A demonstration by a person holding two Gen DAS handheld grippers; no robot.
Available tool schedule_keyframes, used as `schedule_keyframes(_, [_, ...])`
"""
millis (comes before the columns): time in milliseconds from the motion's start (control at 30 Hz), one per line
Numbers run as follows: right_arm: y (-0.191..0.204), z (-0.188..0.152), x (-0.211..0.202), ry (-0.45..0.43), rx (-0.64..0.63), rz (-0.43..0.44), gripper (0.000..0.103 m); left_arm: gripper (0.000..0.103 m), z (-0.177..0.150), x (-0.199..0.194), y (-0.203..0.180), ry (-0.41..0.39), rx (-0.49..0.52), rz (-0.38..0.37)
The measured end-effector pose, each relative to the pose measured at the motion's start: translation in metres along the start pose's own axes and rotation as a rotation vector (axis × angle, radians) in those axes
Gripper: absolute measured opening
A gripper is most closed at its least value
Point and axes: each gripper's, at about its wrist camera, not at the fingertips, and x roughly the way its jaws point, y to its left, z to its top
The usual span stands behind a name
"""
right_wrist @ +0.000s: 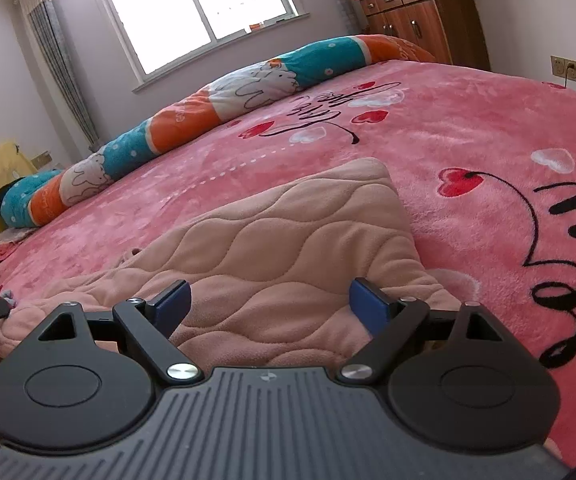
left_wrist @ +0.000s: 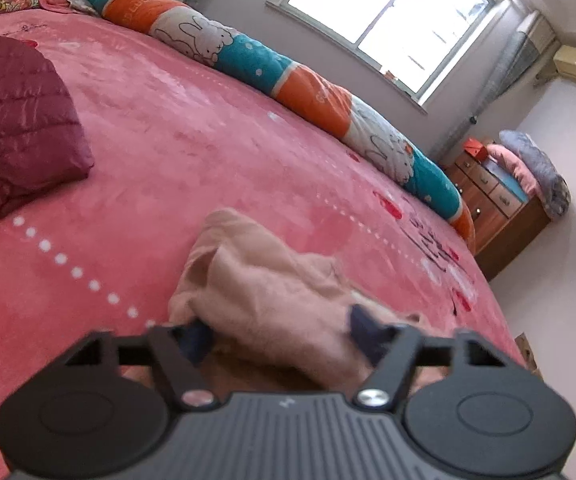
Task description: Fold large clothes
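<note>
Garment: a pale pink quilted piece lies on the bed, nearest the grippers, partly spread with its wavy stitching up in the right wrist view; in the left wrist view the same cloth is bunched and blurred.
Left gripper: low over the bunched end; jaws stand about half apart with a fold of cloth between the blue pads; whether the pads press on it I cannot tell through the blur.
Right gripper: low over the flatter part; jaws wide, one blue pad on either side of a raised ridge of the quilt, neither clearly pinching it.
Bed: covered with a bright pink fleece blanket bearing hearts, black script and a dotted white line.
Jacket: a dark red puffy piece, folded, lying on the blanket well apart from the garment, toward the left in the left wrist view.
Bolster: a long roll in teal, orange and white rabbit print, running along the far edge of the bed.
Pillows: patterned bedding piled at the bed's far left corner.
Cabinet: brown wooden drawers beyond the bed's end, folded quilts stacked on top.
Window: bright, in the far wall behind the bolster, curtain beside it.
</note>
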Motion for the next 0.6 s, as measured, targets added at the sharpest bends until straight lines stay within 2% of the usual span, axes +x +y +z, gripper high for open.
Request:
schedule_keyframes(133, [-0.005, -0.001, 0.003, -0.005, 0.010, 0.006, 0.103, 0.027, 0.013, -0.002, -0.013, -0.048, 0.092, 0.001])
schedule_keyframes(200, [-0.006, -0.001, 0.002, -0.015, 0.026, 0.015, 0.103, 0.022, 0.022, -0.008, -0.019, -0.082, 0.120, -0.040])
schedule_keyframes(300, [-0.009, 0.002, -0.003, -0.038, 0.055, 0.054, 0.103, 0.021, 0.028, -0.022, -0.021, -0.176, 0.160, -0.130])
schedule_keyframes(333, [-0.009, 0.003, -0.004, -0.046, 0.059, 0.068, 0.103, 0.021, 0.027, -0.023, -0.021, -0.201, 0.190, -0.134])
schedule_keyframes(400, [-0.007, 0.003, -0.005, -0.055, 0.044, 0.071, 0.103, 0.021, 0.023, -0.013, -0.014, -0.177, 0.211, -0.080])
schedule_keyframes(500, [-0.004, 0.002, -0.002, -0.040, -0.001, 0.051, 0.103, 0.021, 0.013, 0.007, 0.010, -0.097, 0.201, 0.074])
schedule_keyframes(567, [-0.003, 0.002, -0.001, -0.037, -0.018, 0.045, 0.103, 0.022, 0.008, 0.005, 0.022, -0.089, 0.203, 0.141])
schedule_keyframes(600, [-0.003, 0.003, -0.001, -0.037, -0.021, 0.045, 0.103, 0.026, 0.007, 0.000, 0.027, -0.096, 0.196, 0.169])
